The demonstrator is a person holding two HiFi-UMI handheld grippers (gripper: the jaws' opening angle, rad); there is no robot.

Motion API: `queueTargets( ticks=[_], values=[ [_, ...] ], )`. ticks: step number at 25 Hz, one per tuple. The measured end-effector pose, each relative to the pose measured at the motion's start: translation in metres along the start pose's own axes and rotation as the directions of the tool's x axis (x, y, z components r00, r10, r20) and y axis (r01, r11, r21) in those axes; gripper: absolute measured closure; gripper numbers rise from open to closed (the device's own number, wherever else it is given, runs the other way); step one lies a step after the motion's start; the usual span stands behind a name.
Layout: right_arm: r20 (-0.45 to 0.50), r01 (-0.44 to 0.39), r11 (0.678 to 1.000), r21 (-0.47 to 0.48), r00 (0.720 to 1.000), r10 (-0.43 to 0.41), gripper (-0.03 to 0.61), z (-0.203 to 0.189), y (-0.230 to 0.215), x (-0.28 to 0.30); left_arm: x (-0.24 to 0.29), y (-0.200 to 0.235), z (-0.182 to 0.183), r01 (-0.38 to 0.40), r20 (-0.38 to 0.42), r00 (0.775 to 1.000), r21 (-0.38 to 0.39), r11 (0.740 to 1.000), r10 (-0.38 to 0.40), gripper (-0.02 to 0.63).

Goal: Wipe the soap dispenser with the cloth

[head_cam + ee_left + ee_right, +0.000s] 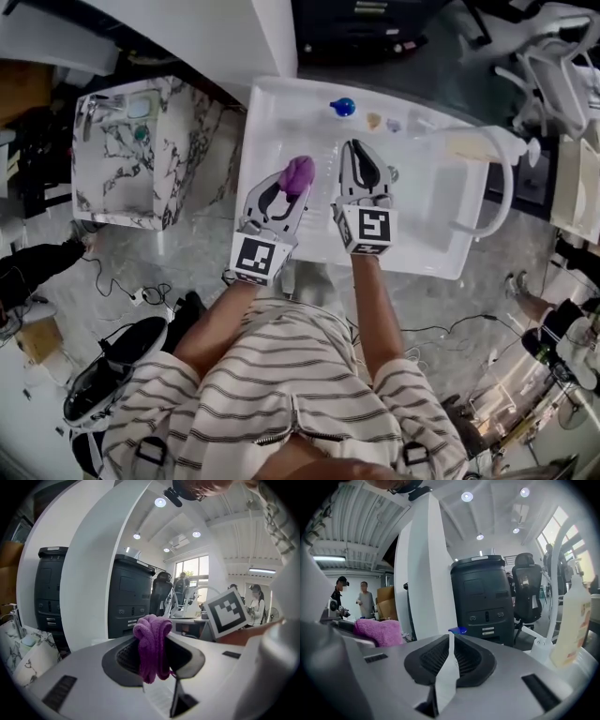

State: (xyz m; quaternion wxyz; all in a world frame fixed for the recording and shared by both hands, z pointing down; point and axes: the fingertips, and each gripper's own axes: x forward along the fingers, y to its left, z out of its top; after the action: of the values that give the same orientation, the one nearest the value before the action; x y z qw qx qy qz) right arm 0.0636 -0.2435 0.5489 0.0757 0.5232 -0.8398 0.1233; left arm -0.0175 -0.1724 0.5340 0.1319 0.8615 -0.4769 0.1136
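A bunched purple cloth (299, 172) is pinched in my left gripper (297, 185), which is shut on it over the left half of the white basin (272, 112). The left gripper view shows the cloth (152, 644) bulging above and hanging below the pads. My right gripper (362, 148) hovers just right of it; its pads stand a thin slit apart with nothing between them (450, 641). The soap dispenser (472, 146), a pale pump bottle, stands at the basin's right side, and in the right gripper view it (573, 620) is off to the right, apart from both grippers.
A curved white faucet pipe (507, 178) arches over the basin's right end. A small blue object (343, 107) sits at the basin's far edge. A marble-patterned box (131, 155) stands to the left. Cables and shoes lie on the floor below.
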Motion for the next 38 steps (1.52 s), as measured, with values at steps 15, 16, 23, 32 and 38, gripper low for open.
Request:
queueTargets(
  ticks=[15, 16, 23, 32, 38],
  values=[
    [-0.018, 0.007, 0.999, -0.044, 1.0, -0.008, 0.442, -0.018, -0.014, 0.049, -0.002, 0.004, -0.014, -0.011, -0.027, 1.0, -0.01, 1.0, 0.011, 0.497],
    [-0.018, 0.016, 0.999, -0.044, 1.0, -0.017, 0.435, -0.019, -0.016, 0.052, -0.002, 0.004, -0.015, -0.011, -0.028, 1.0, -0.012, 1.0, 0.011, 0.497],
    [-0.033, 0.037, 0.998, -0.059, 0.999, -0.039, 0.402, -0.027, -0.019, 0.07, -0.003, 0.009, -0.02, -0.026, -0.034, 0.999, -0.022, 0.999, 0.025, 0.497],
    [-0.026, 0.083, 0.993, -0.078, 0.996, -0.086, 0.419, -0.028, -0.023, 0.084, -0.002, 0.015, -0.019, -0.044, -0.03, 0.999, -0.033, 0.998, 0.043, 0.497],
    [-0.031, 0.106, 0.991, -0.078, 0.994, -0.108, 0.457, -0.03, -0.026, 0.088, -0.004, 0.015, -0.019, -0.036, -0.028, 0.999, -0.041, 0.998, 0.035, 0.497]
  ],
)
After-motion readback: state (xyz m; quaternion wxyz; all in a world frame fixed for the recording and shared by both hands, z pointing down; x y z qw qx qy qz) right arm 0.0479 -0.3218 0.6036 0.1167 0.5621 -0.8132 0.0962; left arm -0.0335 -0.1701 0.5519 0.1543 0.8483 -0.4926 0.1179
